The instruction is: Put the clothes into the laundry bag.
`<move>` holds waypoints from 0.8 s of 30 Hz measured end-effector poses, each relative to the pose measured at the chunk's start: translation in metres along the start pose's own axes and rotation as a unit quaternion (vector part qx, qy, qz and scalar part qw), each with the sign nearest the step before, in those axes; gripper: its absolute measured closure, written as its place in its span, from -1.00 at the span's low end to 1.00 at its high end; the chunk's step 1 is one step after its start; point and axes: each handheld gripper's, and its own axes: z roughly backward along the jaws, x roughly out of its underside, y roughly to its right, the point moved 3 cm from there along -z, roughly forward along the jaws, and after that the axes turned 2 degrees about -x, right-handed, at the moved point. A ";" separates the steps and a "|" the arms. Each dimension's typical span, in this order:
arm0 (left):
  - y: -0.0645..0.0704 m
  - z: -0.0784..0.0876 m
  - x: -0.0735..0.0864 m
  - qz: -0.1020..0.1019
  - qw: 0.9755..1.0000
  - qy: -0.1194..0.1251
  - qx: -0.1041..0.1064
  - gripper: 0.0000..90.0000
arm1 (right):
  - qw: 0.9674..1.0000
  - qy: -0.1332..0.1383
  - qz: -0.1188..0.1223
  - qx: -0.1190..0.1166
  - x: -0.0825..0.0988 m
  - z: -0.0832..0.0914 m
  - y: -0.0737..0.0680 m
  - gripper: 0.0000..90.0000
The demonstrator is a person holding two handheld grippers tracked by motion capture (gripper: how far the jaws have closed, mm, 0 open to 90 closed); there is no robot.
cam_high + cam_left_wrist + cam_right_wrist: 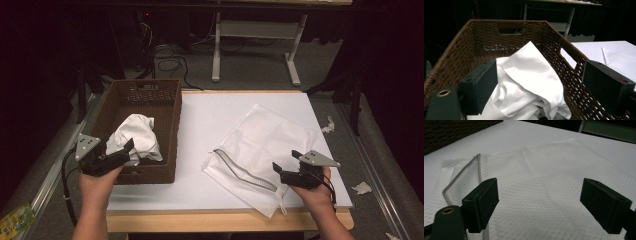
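Seemingly, crumpled white garment (pixel 136 137) lies lengthwise in basket (pixel 165 102).

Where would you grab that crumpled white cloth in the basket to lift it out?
Take the raised fold at the top of the white cloth, coming from above on the person's side, probably. It bunches up higher than the rest, so jaws can close around it, and the brown woven basket walls block a sideways approach. The left hand-held gripper hangs there, jaws open.

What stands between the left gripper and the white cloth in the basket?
Nothing visible does. The left gripper hangs open over the wicker basket's near end, and the white cloth lies directly ahead between its jaws, with no pad pressing it.
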 end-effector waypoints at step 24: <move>0.007 -0.082 -0.029 -0.024 0.969 -0.243 -0.023 -0.91 | 1.000 -0.001 0.011 -0.027 -0.002 -0.001 -0.010 -0.64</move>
